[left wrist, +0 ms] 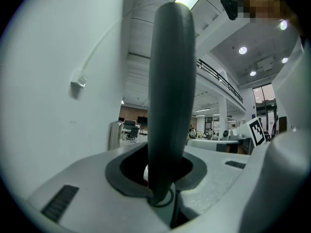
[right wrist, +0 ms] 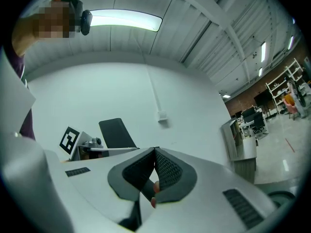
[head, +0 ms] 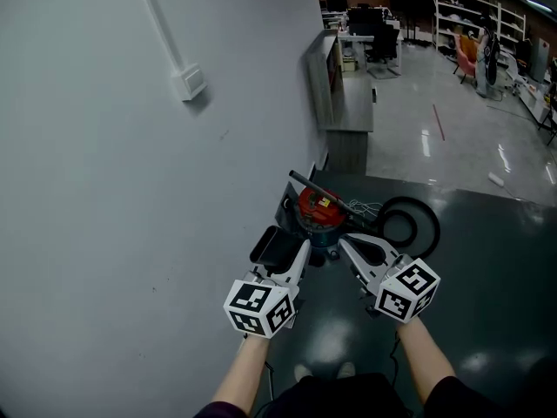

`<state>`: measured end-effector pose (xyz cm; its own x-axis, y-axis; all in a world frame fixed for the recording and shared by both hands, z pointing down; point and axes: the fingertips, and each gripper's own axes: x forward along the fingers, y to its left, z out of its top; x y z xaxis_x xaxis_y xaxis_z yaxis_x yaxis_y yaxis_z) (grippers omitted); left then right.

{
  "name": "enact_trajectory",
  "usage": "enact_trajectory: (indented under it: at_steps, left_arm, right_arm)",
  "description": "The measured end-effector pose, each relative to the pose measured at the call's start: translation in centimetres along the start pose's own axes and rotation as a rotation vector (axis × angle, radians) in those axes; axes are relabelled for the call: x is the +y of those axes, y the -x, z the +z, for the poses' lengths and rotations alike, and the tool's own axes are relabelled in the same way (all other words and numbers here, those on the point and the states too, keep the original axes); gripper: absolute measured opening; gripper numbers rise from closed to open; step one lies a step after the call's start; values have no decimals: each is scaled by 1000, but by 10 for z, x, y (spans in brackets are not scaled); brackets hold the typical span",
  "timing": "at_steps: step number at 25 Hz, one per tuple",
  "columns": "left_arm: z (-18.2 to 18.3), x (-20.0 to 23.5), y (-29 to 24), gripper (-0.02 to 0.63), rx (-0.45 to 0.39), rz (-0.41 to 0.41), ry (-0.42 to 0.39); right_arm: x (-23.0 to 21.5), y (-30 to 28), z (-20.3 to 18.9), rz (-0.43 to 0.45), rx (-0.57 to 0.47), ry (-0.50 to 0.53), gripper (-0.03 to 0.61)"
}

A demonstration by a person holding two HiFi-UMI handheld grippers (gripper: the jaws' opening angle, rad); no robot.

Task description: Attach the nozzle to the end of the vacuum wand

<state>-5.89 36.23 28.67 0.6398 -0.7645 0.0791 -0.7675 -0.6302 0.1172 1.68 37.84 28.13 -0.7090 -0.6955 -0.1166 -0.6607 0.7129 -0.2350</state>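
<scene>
Left gripper [left wrist: 163,188] clamps a dark grey, tube-shaped plastic nozzle [left wrist: 170,91] that rises between its jaws. Right gripper [right wrist: 154,166], jaws pressed together and empty, hovers near a red canister vacuum [head: 319,207].

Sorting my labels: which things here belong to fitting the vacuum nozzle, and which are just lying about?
Job: nozzle held in left gripper; wand across the red vacuum; hose.
Lying about: shelves; desks and chairs; wall box; grey cabinet.
</scene>
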Motion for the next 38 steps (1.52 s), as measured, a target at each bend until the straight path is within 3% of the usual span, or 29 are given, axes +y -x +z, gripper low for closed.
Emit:
enact_trajectory:
  at_steps: [11,20,38]
  left_arm:
    - [-15,-31,-34,88,23,-18,-7]
    - [-31,-13,-74,89,63,-35,17]
    - [-45,120,-181,89,111,-46,106]
  right_arm:
    - [-53,53,0,-65,-15,-55,18]
    - [-90,44,-17,-97,4,-92,18]
    - [-192,-82,-43,-147,90,-142,18]
